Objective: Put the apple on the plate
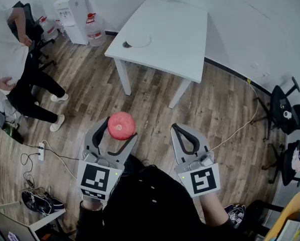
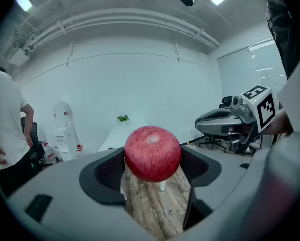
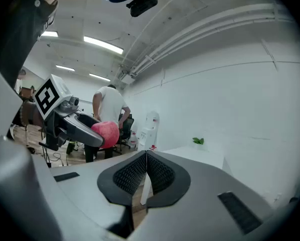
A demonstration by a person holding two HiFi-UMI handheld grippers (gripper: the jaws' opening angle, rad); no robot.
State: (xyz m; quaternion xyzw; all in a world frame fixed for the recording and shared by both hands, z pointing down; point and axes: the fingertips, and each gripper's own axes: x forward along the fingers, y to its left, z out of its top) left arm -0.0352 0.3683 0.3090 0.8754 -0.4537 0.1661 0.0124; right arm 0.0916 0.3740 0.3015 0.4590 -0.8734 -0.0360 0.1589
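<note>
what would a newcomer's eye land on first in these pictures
The red apple stands out first, clamped between the jaws of the left hand-held gripper in mid-air above the wood floor, at the middle of the head view. Ahead of it stands a white table with a pale plate near its left edge. The right hand-held gripper is beside the left one, jaws together and empty.

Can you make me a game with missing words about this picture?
1. The left gripper holds a red ___.
2. The right gripper is shut and holds ___.
3. The plate lies on the white ___.

Missing words: apple; nothing; table.
</note>
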